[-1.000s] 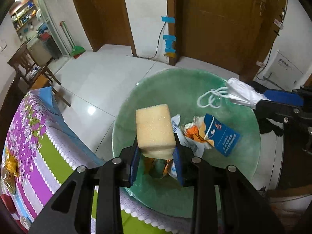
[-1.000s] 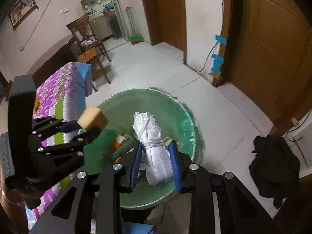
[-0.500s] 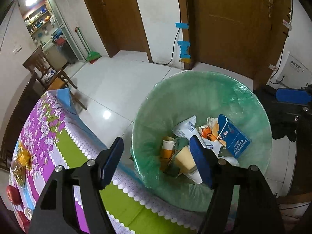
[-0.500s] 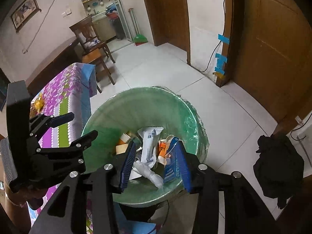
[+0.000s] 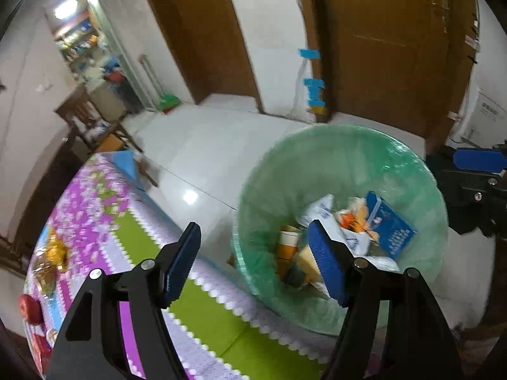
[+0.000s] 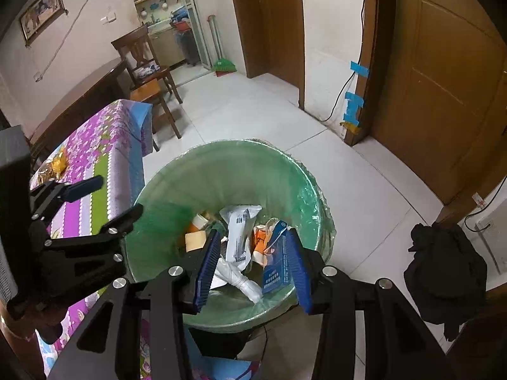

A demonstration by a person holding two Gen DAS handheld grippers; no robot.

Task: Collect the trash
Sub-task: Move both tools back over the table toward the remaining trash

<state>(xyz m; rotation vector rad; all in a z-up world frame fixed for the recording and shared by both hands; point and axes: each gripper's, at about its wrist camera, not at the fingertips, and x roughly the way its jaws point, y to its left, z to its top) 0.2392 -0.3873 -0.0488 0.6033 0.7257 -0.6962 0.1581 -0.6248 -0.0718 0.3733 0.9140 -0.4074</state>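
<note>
Tiled floor (image 6: pixel 247 117) and brown doors behind; green-lined trash bin (image 6: pixel 285 171) pressed against a counter (image 6: pixel 101 161) draped in a purple-and-green floral cloth. Inside the bin: yellow sponge (image 6: pixel 195 240), white wrapped bundle (image 6: pixel 240 280), blue carton (image 6: pixel 275 272), white packet, scraps. Left tongs (image 5: pixel 253 262) spread wide and empty, straddling the counter edge and the bin's near rim. Right tongs (image 6: pixel 250 266) parting over the bin, nothing pinched between the pads, the bundle lying loose below. Collected items all down in the liner. Risks from here, as judgement: catching the thin liner (image 6: pixel 312 209) on a tong tip while pulling away, dragging it off the rim; nudging the light bin and tipping it. More clutter waiting on the counter: red fruit (image 5: pixel 30 308) and gold wrappers (image 5: pixel 54 251), easily knocked floorward by a hurried sweep.
</note>
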